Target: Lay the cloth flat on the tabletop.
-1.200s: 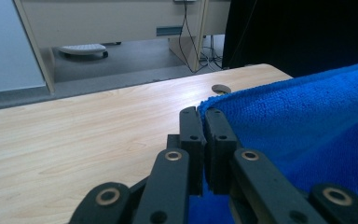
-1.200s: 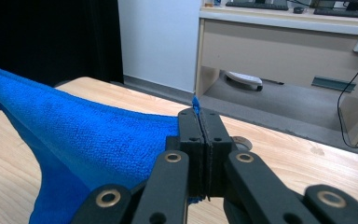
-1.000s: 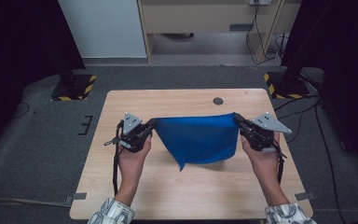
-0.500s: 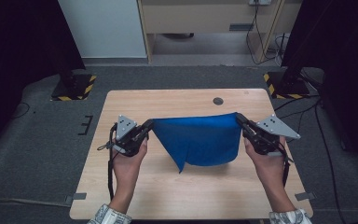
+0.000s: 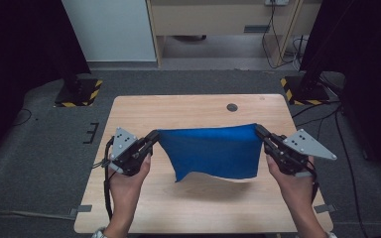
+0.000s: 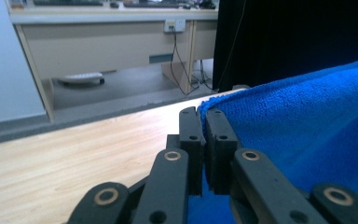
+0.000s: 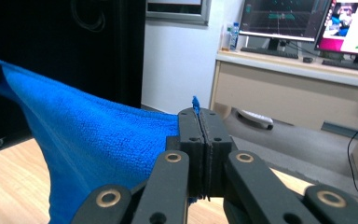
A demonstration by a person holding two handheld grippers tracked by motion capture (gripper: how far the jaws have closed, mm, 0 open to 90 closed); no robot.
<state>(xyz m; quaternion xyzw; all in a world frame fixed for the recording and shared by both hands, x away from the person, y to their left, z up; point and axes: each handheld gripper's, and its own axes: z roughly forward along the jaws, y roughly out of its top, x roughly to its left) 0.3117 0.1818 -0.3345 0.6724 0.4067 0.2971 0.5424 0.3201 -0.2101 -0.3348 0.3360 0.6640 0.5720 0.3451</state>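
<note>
A blue microfibre cloth [image 5: 211, 151] hangs stretched in the air above the wooden table [image 5: 193, 111], its lower edge drooping clear of the top. My left gripper [image 5: 155, 135] is shut on the cloth's left top corner; in the left gripper view the cloth [image 6: 303, 126] runs off to the right from the closed left gripper [image 6: 205, 114]. At the other top corner, my right gripper [image 5: 259, 130] is shut on the fabric. The right gripper view has the cloth [image 7: 88, 135] spreading left from the right gripper [image 7: 199, 113], with a tuft poking above the pads.
A small dark round disc [image 5: 232, 107] lies near the table's far edge. Beyond the table stand a pale desk [image 5: 218, 22] with cables, and yellow-black striped stand bases [image 5: 79, 94] on the floor at either side.
Both hands have risen and come toward the near edge, carrying the cloth with them. It hangs higher over the table now, still taut between the two grippers.
</note>
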